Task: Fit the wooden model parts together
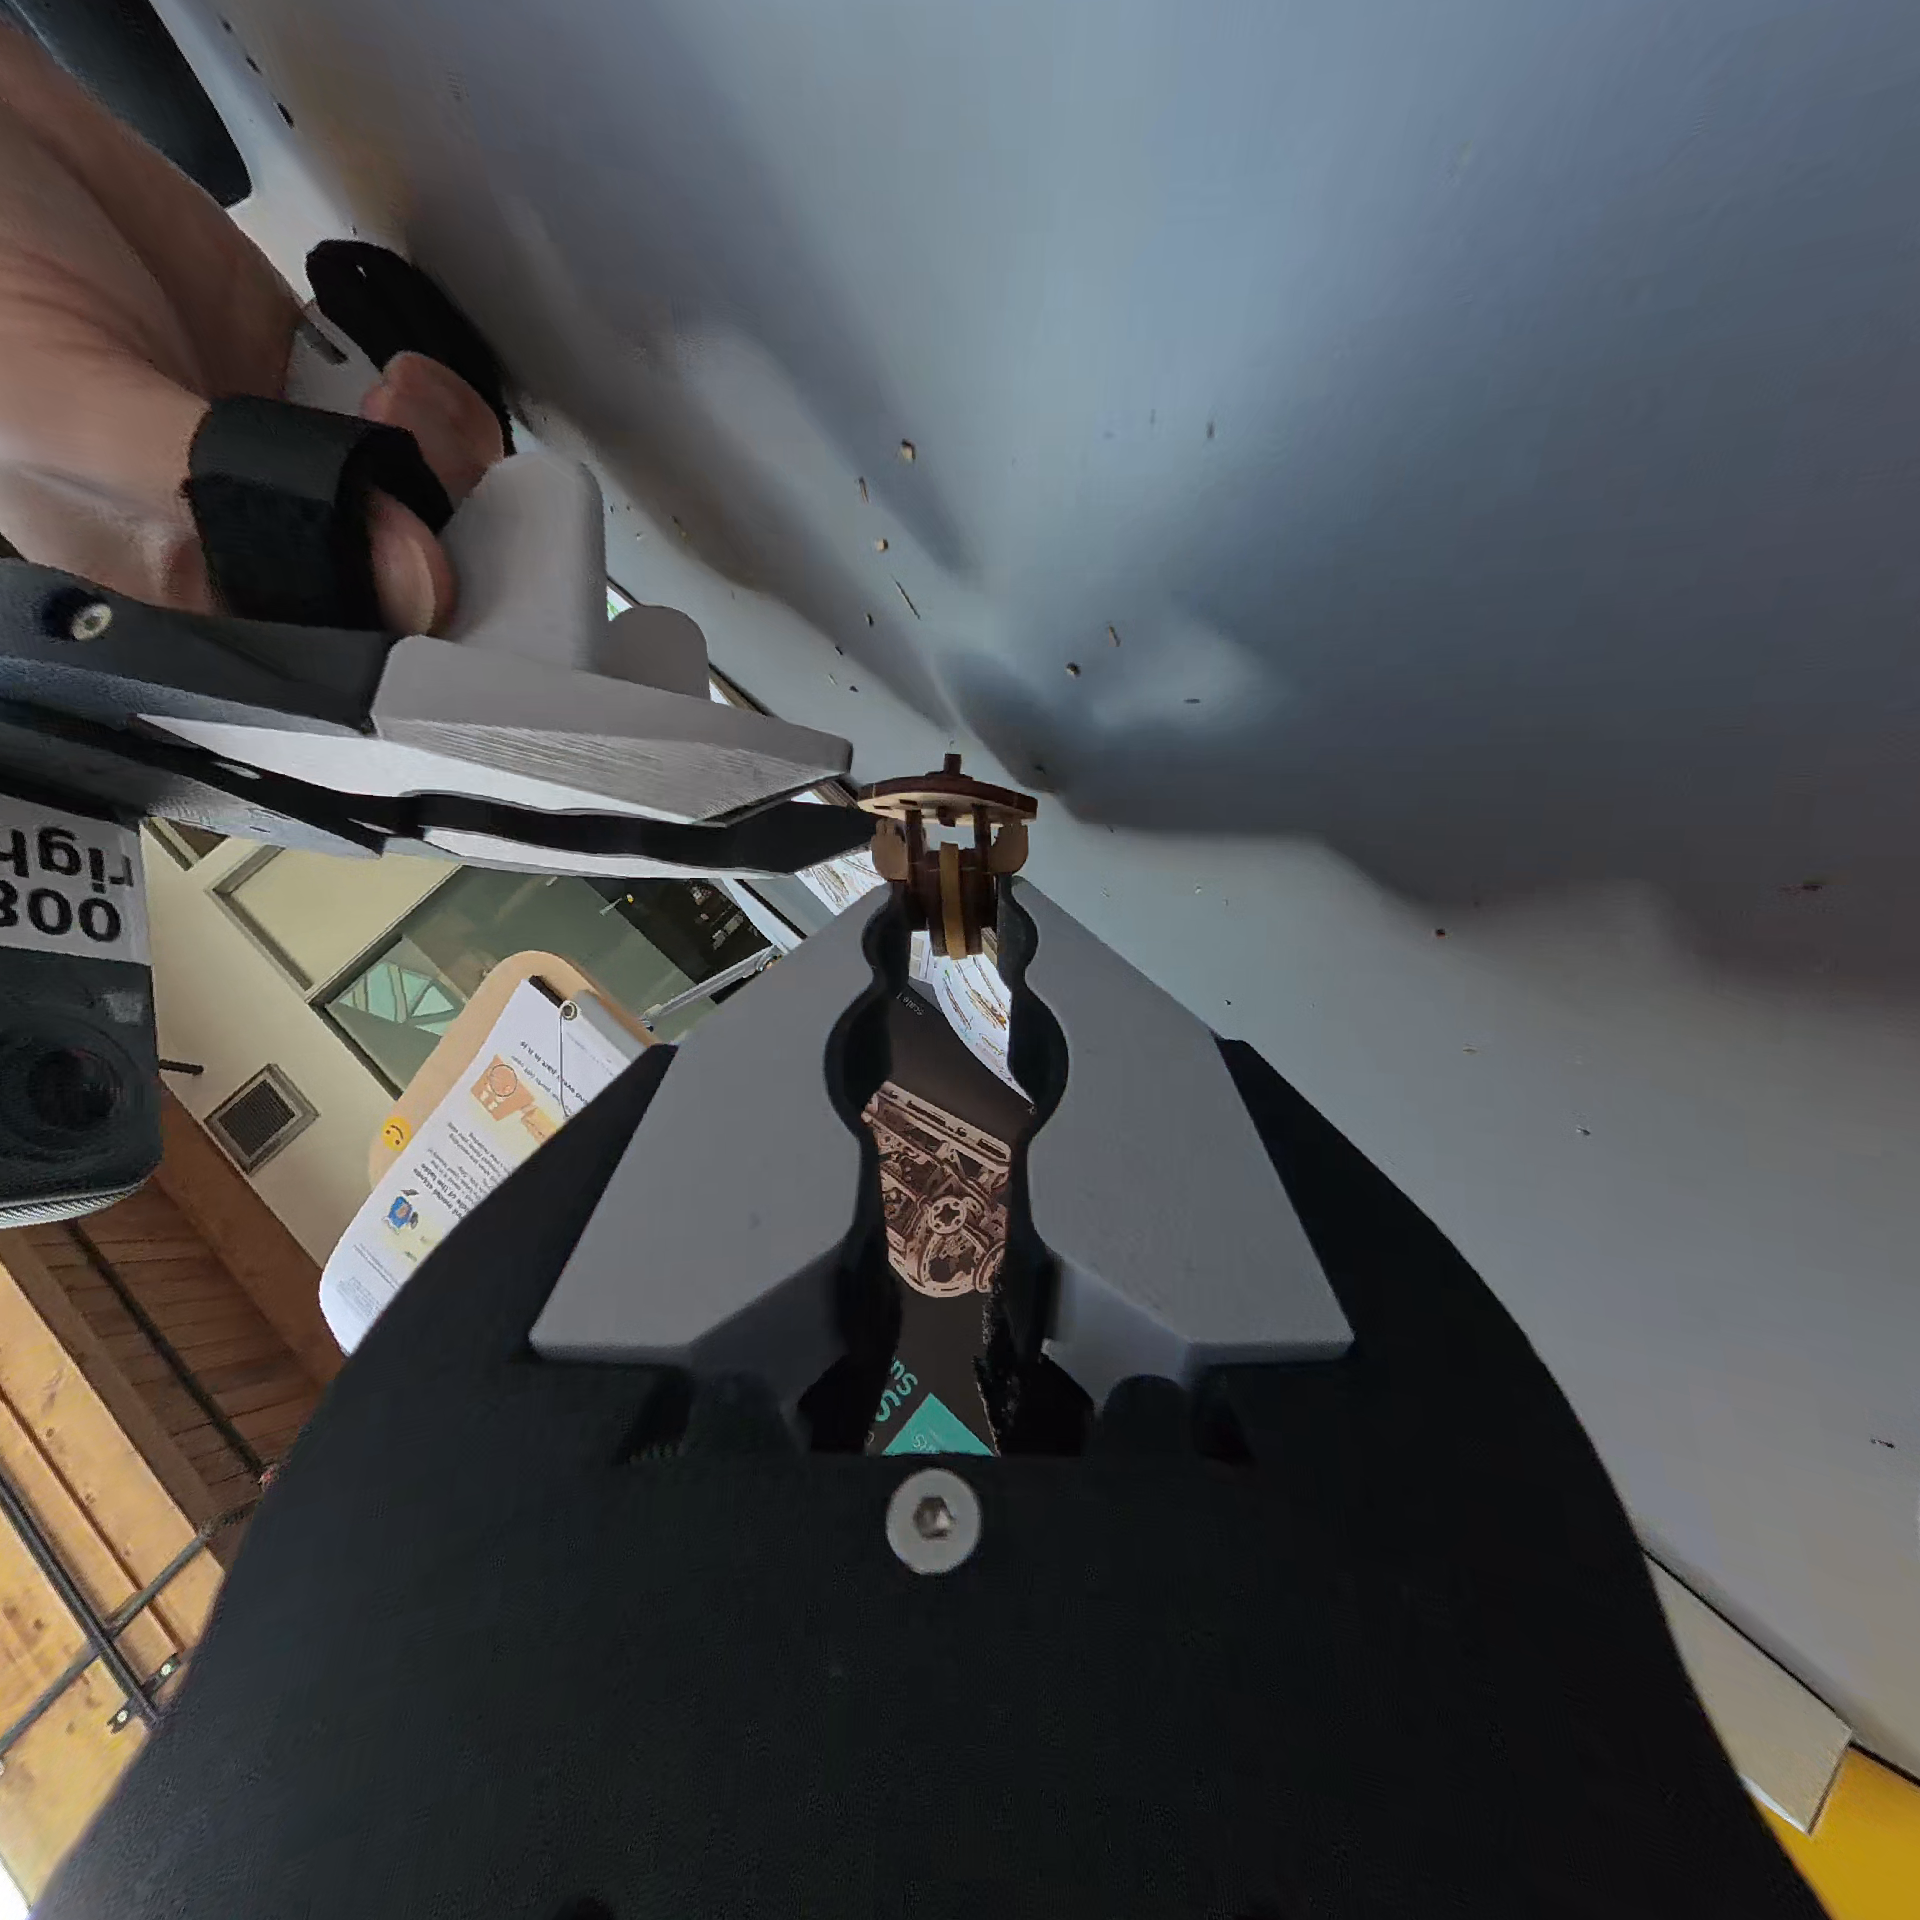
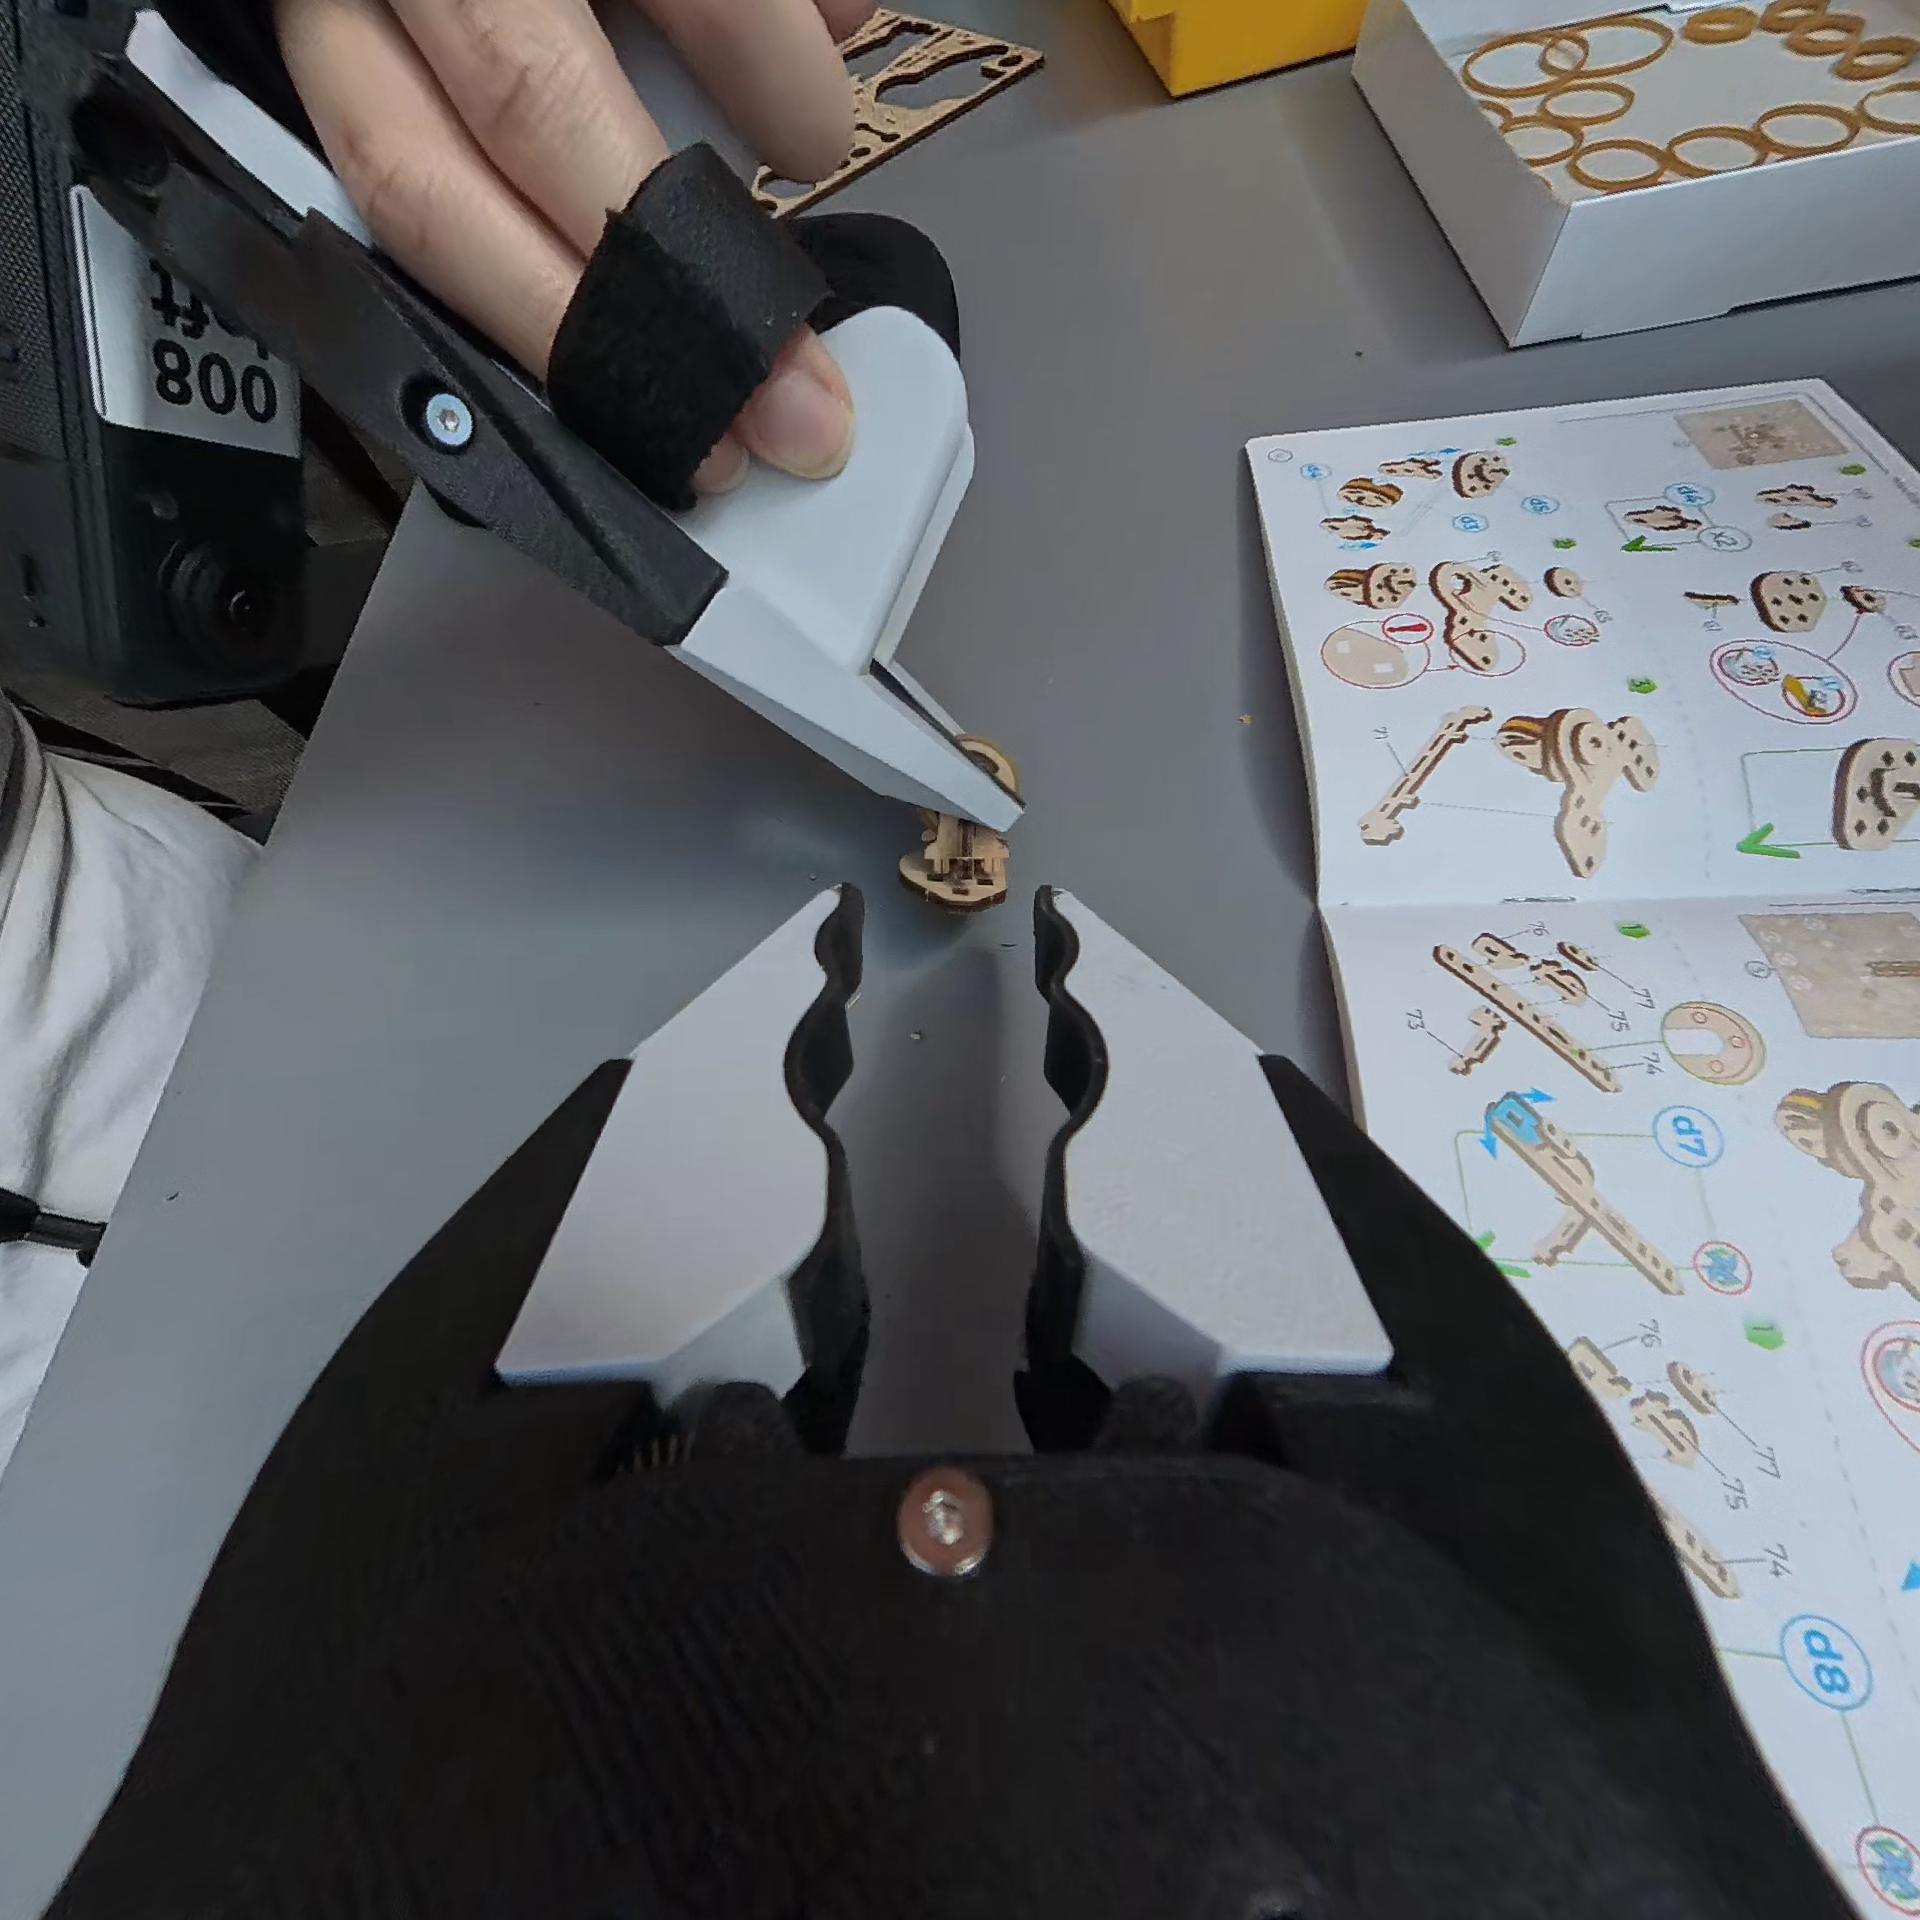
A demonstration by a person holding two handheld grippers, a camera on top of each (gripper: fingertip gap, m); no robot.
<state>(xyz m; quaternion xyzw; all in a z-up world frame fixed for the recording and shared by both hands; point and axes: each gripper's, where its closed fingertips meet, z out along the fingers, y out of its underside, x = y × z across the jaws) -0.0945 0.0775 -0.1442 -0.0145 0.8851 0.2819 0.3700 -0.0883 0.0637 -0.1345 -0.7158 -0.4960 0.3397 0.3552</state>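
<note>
A small wooden assembly (image 2: 954, 868), a disc with pegs and a little wheel, stands on the grey table (image 2: 520, 935). My left gripper (image 1: 951, 906) is shut on its wheel end; in the left wrist view the assembly's disc (image 1: 945, 802) presses against the table. In the right wrist view the left gripper (image 2: 992, 805) comes down from the upper left onto it. My right gripper (image 2: 945, 896) is open and empty, with its tips just short of the assembly on either side. In the left wrist view the right gripper (image 1: 858, 798) reaches in from the left, next to the disc.
An open instruction booklet (image 2: 1558, 727) lies to the right. A white box of wooden rings (image 2: 1662, 208), a yellow bin (image 2: 1226, 42) and a punched-out wooden sheet (image 2: 935, 73) lie at the back. A white sleeve (image 2: 83, 987) is at the left edge. My two grippers' fingertips are within a few centimetres of each other.
</note>
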